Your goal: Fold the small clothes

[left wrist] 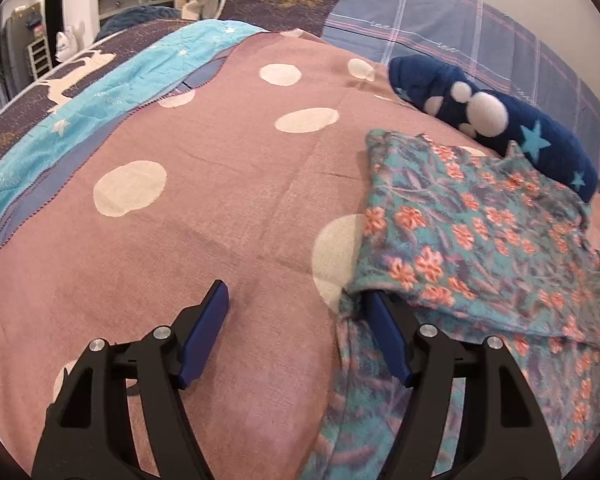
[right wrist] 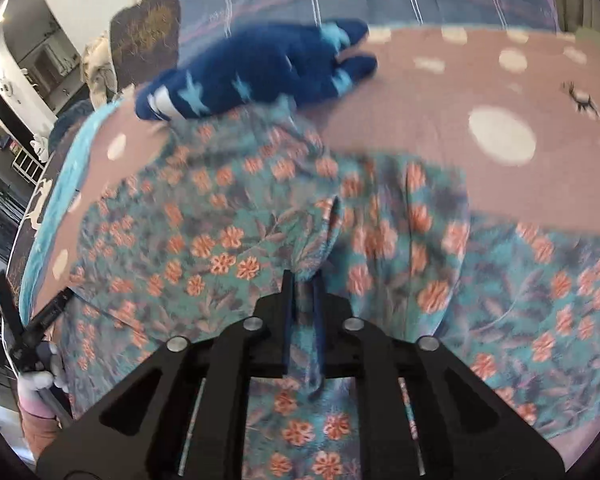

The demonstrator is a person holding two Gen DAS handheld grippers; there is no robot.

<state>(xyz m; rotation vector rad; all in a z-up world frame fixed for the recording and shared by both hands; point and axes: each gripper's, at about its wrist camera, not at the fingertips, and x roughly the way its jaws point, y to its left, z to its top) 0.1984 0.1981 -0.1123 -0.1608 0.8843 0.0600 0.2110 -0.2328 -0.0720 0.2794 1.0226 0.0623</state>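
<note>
Right gripper (right wrist: 303, 300) pinches the floral cloth (right wrist: 228, 216); left gripper (left wrist: 296, 320), spread wide at its edge, may snag it.

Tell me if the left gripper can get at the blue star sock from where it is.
Probably yes: the left gripper is open and holds nothing, and the pink dotted blanket ahead is bare. The blue star sock lies beyond the floral garment, uncovered.

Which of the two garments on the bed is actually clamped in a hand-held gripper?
The teal floral garment: the right hand-held gripper is shut on a pinched fold of it. The navy star-patterned one lies untouched beyond it.
</note>
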